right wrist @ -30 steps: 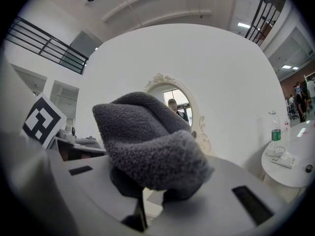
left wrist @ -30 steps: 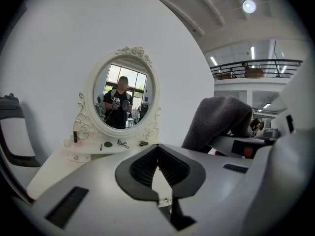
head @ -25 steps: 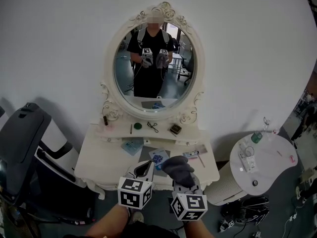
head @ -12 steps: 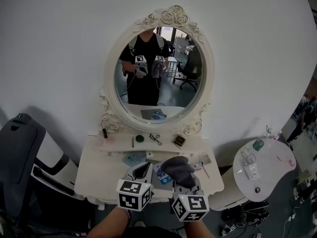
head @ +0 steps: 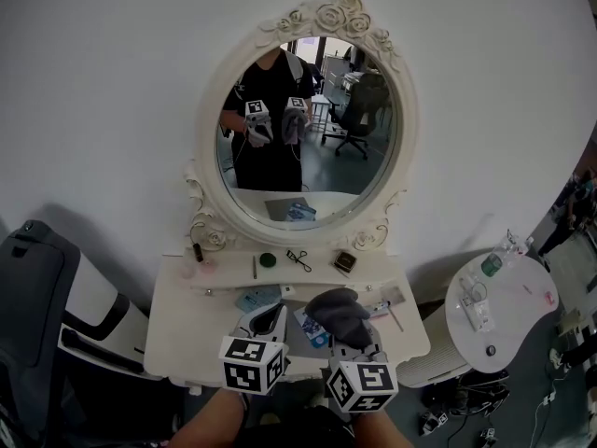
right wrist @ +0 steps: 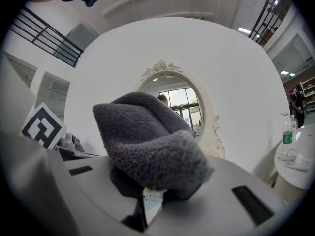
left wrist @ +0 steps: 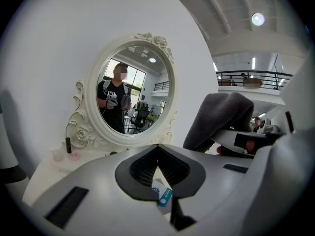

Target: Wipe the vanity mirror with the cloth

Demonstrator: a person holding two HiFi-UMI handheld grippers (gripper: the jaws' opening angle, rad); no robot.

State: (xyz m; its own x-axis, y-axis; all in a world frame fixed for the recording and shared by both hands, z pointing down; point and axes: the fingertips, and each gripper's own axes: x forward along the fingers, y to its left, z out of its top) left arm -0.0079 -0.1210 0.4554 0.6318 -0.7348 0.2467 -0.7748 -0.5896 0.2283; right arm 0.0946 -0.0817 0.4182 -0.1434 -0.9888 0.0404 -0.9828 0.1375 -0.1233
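The mirror (head: 308,138) stands upright at the back of the desk (head: 182,315), against the wall. It is well apart from both grippers, and its glass has not yet been touched. The cloth (head: 338,314) is pinched in the jaws of the right gripper (head: 347,336), bunched over their tips and held low above the desk's front edge. The jaws of the left gripper (head: 271,315) are pressed together with nothing between them.

The chief risk is judged to lie in the reach. A raised shelf under the frame carries a dark tube (head: 198,252), a green disc (head: 268,259) and a small box (head: 345,262), and these could be knocked over if the right gripper were carried forward too low.

Only a bunched fold of the cloth is gripped, so it could be dragged out of the jaws by a hard stroke across the glass. If the wad were to shift off the tips, the glass could be met by bare jaws and marked. How firmly the mirror is fixed cannot be told, so heavy pressure might rock it.
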